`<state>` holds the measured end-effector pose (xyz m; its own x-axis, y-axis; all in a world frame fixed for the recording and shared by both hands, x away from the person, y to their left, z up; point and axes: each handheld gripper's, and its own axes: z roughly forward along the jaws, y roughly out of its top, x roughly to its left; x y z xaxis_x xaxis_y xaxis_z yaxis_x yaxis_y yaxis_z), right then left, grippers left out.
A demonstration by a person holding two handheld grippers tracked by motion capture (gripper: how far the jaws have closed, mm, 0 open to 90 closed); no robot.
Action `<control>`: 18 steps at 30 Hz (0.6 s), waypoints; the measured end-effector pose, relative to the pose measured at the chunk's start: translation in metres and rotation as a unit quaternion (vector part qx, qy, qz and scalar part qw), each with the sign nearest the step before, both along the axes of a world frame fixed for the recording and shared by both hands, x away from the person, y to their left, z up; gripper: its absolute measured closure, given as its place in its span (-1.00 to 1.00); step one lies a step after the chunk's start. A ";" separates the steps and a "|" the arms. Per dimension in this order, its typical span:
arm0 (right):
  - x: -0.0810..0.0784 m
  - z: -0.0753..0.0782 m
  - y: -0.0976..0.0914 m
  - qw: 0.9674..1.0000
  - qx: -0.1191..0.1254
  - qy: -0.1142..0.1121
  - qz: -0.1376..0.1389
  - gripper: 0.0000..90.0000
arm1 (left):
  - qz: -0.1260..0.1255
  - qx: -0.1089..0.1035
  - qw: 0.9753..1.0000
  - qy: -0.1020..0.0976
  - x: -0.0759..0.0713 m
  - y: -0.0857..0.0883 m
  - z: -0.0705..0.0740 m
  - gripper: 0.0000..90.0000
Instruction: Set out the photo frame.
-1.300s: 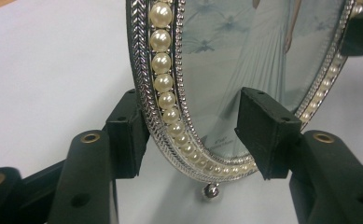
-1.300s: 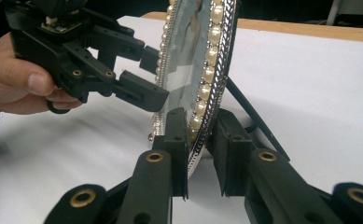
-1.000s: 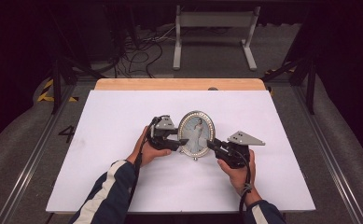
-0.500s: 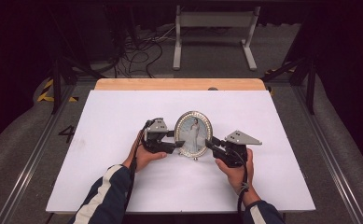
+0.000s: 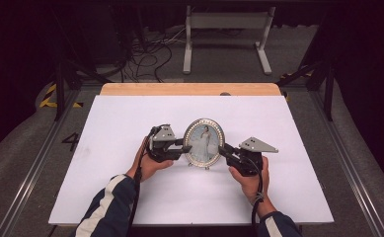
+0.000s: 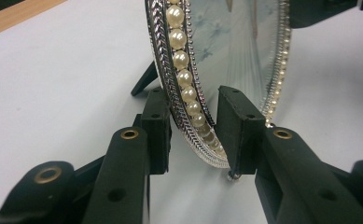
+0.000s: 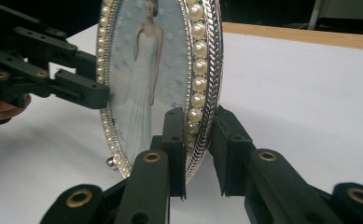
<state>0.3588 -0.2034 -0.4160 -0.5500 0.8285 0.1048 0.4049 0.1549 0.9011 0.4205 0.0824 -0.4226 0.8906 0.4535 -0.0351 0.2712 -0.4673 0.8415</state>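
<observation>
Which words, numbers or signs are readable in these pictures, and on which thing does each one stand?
"4": dark digit on the grey floor, left of the white table.
Yellow and black hazard stripes, a sign without words, on the floor further back on the left.
The oval picture frame shows a photo but no writing.

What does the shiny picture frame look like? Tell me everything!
The picture frame is oval, silvery like metal, with a ring of pearl-like beads inside a braided rim. It holds a photo of a person in a long white dress on pale blue. It stands upright on small feet near the middle of the white table. The left gripper straddles one edge, and the right gripper clamps the other.
</observation>
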 end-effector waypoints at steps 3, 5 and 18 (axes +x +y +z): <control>0.002 0.000 0.001 1.000 0.003 0.001 0.002 0.70 | -0.001 -0.001 1.000 0.004 -0.002 0.003 -0.001 0.51; 0.002 0.000 0.002 1.000 0.002 -0.002 0.003 0.70 | 0.001 0.002 1.000 0.005 -0.003 0.005 -0.001 0.51; 0.003 0.000 0.005 1.000 -0.001 -0.006 0.007 0.70 | 0.012 0.004 1.000 0.011 -0.008 0.005 -0.003 0.52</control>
<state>0.3617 -0.1985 -0.4162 -0.5628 0.8209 0.0971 0.3923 0.1619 0.9055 0.4127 0.0874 -0.4254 0.8783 0.4753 -0.0511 0.3011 -0.4671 0.8314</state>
